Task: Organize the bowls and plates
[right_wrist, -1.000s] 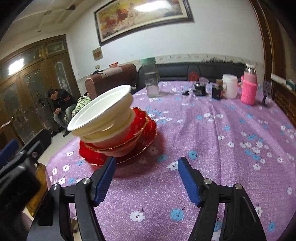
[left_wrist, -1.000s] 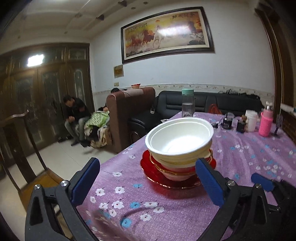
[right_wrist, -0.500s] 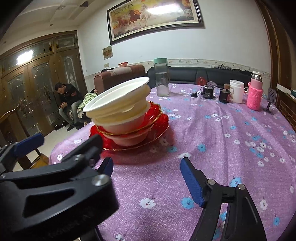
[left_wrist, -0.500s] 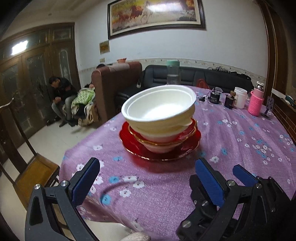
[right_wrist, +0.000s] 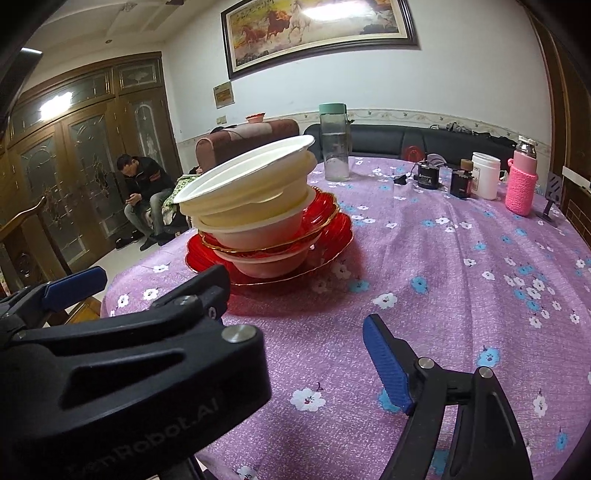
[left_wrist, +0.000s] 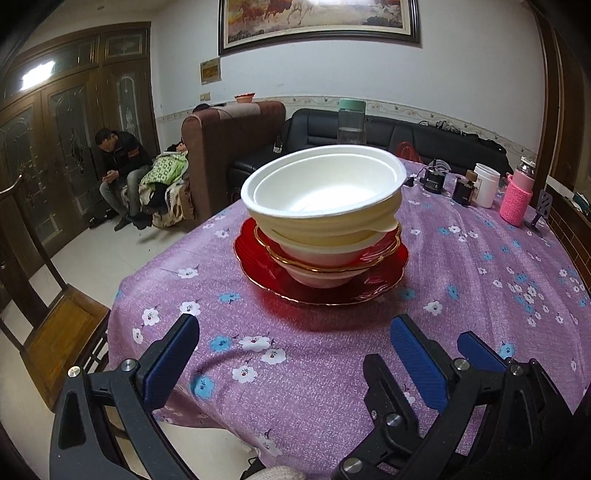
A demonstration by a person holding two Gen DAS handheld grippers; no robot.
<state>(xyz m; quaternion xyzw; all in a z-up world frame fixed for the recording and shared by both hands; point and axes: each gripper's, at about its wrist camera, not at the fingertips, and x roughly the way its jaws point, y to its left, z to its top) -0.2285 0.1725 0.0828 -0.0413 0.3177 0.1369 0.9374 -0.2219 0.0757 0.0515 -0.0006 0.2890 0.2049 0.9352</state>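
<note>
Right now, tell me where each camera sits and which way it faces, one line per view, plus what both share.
Left wrist: on the left gripper, angled down across the purple tablecloth at the stack of white bowls and red plates; its open blue fingers show, with the right gripper alongside.
Right wrist: on the right gripper, jaws opening, nothing between; faces the same stack from its right; the left gripper's body blocks the lower left.
Shared: stack, water bottle, pink bottle, horse painting.

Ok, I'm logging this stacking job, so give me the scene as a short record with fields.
stack: white bowls and red plates interleaved, top bowl tilted
surface: table with purple floral cloth
left gripper: open, empty, short of the stack
right gripper: jaws opening, nothing between them
behind stack: clear bottle, pink flask
</note>
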